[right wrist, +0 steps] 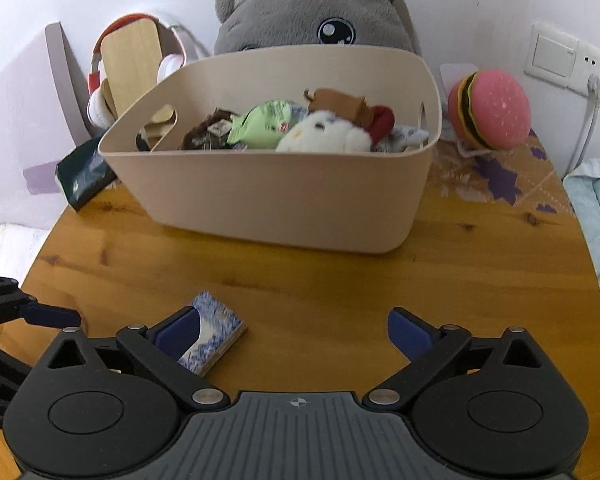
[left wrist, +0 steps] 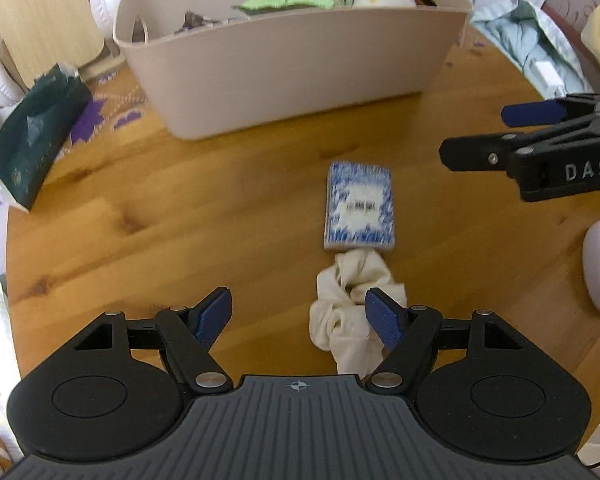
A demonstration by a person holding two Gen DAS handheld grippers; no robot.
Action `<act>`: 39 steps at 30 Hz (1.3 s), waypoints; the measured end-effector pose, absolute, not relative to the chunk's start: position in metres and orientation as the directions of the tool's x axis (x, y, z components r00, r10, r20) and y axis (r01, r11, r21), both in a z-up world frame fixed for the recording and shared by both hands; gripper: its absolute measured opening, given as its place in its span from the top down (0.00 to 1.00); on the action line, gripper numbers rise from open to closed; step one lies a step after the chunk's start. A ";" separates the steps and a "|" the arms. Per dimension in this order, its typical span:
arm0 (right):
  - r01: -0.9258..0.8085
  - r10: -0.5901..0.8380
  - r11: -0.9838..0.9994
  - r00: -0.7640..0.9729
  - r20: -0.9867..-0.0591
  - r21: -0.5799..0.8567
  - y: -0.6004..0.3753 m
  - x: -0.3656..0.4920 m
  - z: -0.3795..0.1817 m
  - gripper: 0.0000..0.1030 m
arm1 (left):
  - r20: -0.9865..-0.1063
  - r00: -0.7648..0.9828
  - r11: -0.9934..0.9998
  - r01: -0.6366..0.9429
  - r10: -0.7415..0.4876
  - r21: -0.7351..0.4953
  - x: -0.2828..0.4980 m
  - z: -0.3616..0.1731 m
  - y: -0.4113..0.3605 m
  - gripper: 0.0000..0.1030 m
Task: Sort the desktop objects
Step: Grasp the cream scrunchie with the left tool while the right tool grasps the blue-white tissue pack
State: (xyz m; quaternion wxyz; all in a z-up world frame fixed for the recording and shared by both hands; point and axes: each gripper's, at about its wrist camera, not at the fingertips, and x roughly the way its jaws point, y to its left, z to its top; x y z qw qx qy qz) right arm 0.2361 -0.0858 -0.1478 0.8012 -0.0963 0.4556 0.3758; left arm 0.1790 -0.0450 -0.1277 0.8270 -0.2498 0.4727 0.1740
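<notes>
A small flat rectangular packet printed in blue and white lies flat on the round wooden counter, in front of the beige plastic tub and well apart from it. Its face carries a dense blue pattern around a white central panel with dark lettering too blurred to read; from the right wrist view its edge shows a pale tan thickness. Touching its near short end is a crumpled cream-white cloth, bunched into folds and trailing toward the left tongs.

The left tongs are spread wide with nothing between the blue pads; the right-hand pad sits over the cloth's edge, and whether it touches the cloth cannot be told. The right tongs are likewise released and empty, with the left-hand pad overlapping the packet in view. In the left wrist view the right tongs enter from the right side, above the counter, to the right of the packet.

The tub holds a green snack pouch, a white plush toy, a brown item and a dark wrapper. A dark green pouch leans at the counter's left edge, and a pink plush hamburger sits to the right of the tub.
</notes>
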 end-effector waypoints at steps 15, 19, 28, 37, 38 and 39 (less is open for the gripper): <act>-0.692 0.485 0.695 0.253 -0.837 0.194 -0.067 0.219 -0.164 0.00 | -0.905 0.421 0.807 -0.551 0.051 -0.211 0.184 -0.161 -0.039 0.26; -0.685 0.496 0.695 0.236 -0.836 0.220 -0.056 0.216 -0.170 0.00 | -0.901 0.430 0.786 -0.577 0.062 -0.221 0.179 -0.164 -0.028 0.26; -0.678 0.501 0.695 0.221 -0.837 0.237 -0.022 0.211 -0.177 0.08 | -0.892 0.444 0.772 -0.594 0.081 -0.226 0.173 -0.166 -0.010 0.26; -0.637 0.445 0.733 0.185 -0.876 0.237 0.001 0.214 -0.193 0.28 | -0.877 0.472 0.787 -0.574 0.090 -0.228 0.176 -0.166 -0.006 0.28; -0.640 0.443 0.733 0.192 -0.876 0.231 0.001 0.212 -0.193 0.30 | -0.875 0.476 0.790 -0.570 0.092 -0.227 0.176 -0.167 -0.005 0.31; -0.645 0.440 0.730 0.193 -0.877 0.224 0.001 0.211 -0.193 0.32 | -0.871 0.482 0.793 -0.566 0.094 -0.227 0.177 -0.166 -0.005 0.35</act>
